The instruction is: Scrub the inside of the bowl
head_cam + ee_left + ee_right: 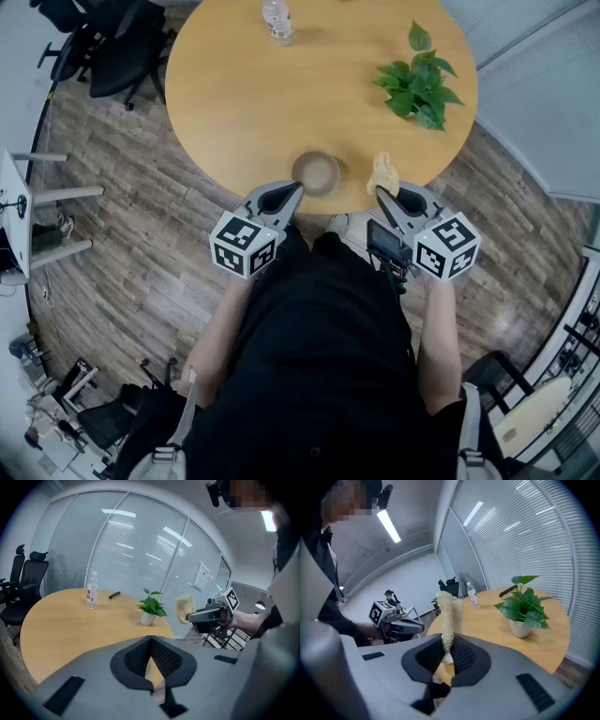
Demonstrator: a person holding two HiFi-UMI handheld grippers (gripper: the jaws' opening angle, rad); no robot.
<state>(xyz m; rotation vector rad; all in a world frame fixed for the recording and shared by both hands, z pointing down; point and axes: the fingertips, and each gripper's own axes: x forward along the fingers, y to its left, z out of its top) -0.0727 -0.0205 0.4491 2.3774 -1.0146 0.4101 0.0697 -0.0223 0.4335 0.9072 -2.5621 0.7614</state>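
1. My left gripper has its fingers pressed together on nothing; the small round brown bowl sits just ahead of their tips, at the near edge of the round wooden bench.
2. My right gripper has its fingers clamped on the pale fibrous loofah scrubber, its long axis running out past their tips.
3. The bowl lies left of those fingers, near; it looks empty.
4. I'd swing the scrubber left and down into it.
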